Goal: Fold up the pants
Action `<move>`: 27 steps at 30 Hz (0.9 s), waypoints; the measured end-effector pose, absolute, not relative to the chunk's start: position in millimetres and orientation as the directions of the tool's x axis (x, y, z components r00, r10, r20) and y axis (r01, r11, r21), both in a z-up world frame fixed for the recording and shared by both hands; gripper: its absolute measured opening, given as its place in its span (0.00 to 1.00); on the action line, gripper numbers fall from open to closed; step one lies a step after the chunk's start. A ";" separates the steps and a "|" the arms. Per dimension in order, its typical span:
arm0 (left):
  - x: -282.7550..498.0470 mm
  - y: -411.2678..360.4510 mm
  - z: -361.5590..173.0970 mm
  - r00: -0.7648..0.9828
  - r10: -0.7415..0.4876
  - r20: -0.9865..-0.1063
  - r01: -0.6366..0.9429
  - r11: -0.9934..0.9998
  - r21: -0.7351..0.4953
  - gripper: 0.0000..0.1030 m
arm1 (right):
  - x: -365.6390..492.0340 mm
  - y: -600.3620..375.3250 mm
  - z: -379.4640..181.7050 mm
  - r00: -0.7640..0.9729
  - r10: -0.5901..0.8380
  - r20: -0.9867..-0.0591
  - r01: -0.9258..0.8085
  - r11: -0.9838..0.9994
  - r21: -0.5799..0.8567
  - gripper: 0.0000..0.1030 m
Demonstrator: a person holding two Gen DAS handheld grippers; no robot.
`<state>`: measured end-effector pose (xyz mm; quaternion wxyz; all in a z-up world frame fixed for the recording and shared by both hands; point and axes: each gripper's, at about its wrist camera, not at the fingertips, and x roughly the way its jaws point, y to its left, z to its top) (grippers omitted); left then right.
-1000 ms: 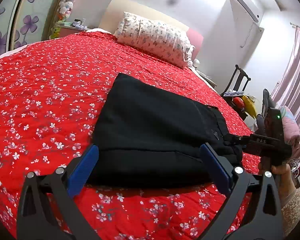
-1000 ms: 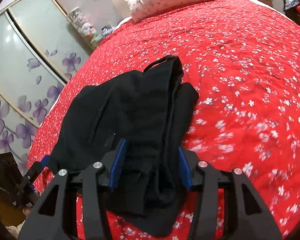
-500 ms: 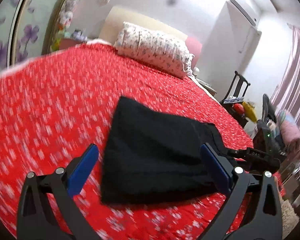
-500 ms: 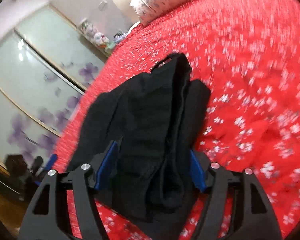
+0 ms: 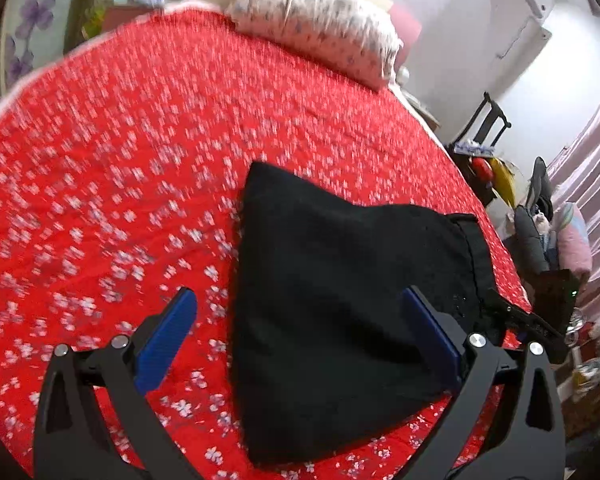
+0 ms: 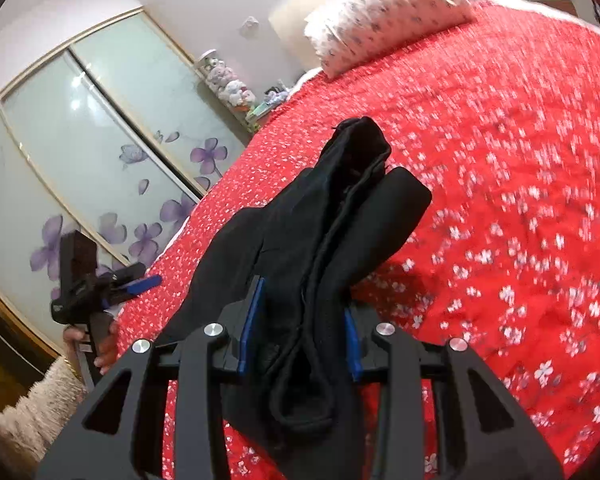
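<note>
Black cloth pants (image 5: 340, 312) bunched into a compact fold near the foot of the bed with the red flower-print bedspread (image 5: 140, 152), one end raised

The right gripper (image 6: 298, 336) is clenched on the stacked layers at the pants' near end, holding that end clear of the cover while the far part rests on it; the left gripper (image 5: 300, 336) hangs spread wide with nothing between its blue pads. Folding looks mostly done, with perhaps a final fold or setting-down left. Against one second ago, the bundle has gone from lying flat to tented, and the left gripper has drawn back from its edge
</note>
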<state>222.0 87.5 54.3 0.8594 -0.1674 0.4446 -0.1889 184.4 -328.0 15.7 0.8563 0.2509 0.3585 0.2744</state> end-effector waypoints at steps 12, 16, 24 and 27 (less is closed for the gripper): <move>271.4 81.1 12.1 0.351 -0.621 -0.700 0.144 0.775 -0.615 0.93 | 180.3 -335.3 6.0 0.585 0.661 -0.470 -0.272 0.706 0.655 0.35; 281.6 78.3 -5.1 0.306 -0.620 -0.722 0.104 0.776 -0.622 0.74 | 180.0 -336.2 4.5 0.583 0.664 -0.468 -0.272 0.702 0.658 0.35; 272.3 67.5 16.1 0.350 -0.644 -0.681 0.153 0.756 -0.636 0.60 | 182.1 -340.3 -2.8 0.580 0.670 -0.463 -0.246 0.686 0.685 0.35; 268.0 60.2 23.5 0.368 -0.640 -0.674 0.192 0.762 -0.619 0.56 | 183.5 -343.1 -6.1 0.578 0.675 -0.459 -0.234 0.676 0.698 0.35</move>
